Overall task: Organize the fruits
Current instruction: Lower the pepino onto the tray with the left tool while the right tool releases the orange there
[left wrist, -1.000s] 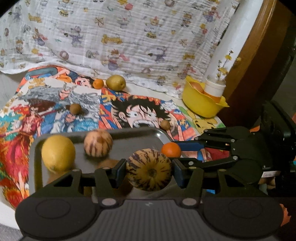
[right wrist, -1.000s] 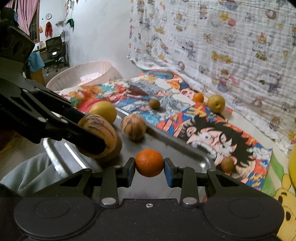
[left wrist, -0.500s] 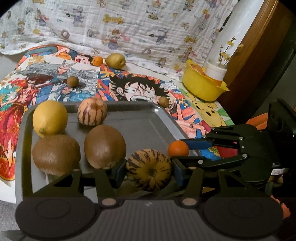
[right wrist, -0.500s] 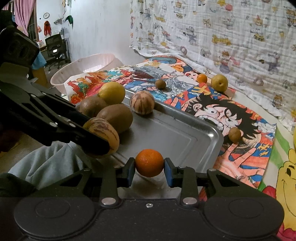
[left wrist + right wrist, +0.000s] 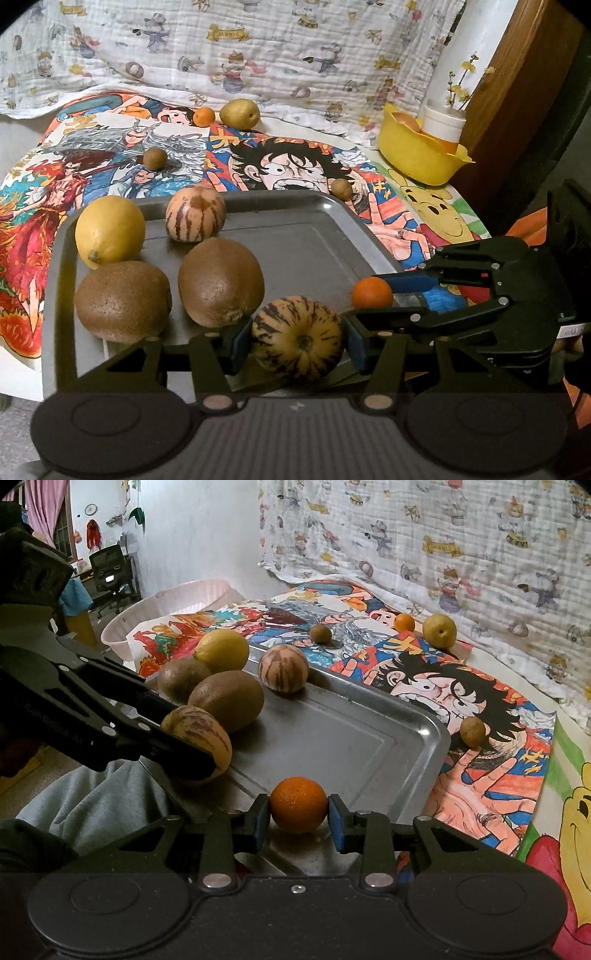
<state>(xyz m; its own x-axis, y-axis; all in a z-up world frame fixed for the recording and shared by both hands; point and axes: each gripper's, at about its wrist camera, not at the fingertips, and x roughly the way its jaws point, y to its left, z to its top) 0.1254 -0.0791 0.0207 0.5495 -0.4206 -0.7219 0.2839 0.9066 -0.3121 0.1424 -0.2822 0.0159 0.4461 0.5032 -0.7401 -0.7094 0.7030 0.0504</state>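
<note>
Holding a lemon (image 5: 109, 232), two kiwis (image 5: 220, 282) and a striped melon (image 5: 195, 213), the metal tray (image 5: 306, 236) lies flat. Left hand-held gripper (image 5: 298, 338) pinches a purple-streaked yellow melon (image 5: 298, 338); right hand-held gripper (image 5: 298, 809) pinches a small orange (image 5: 298, 809).

Both hand-held grippers now sit lower over the tray's (image 5: 303, 236) near edge than a second ago, left (image 5: 298, 338) with the striped fruit (image 5: 298, 338), right (image 5: 298, 810) with the orange (image 5: 298, 810). Two kiwis (image 5: 221, 281), earlier hidden, now show on the tray.
</note>
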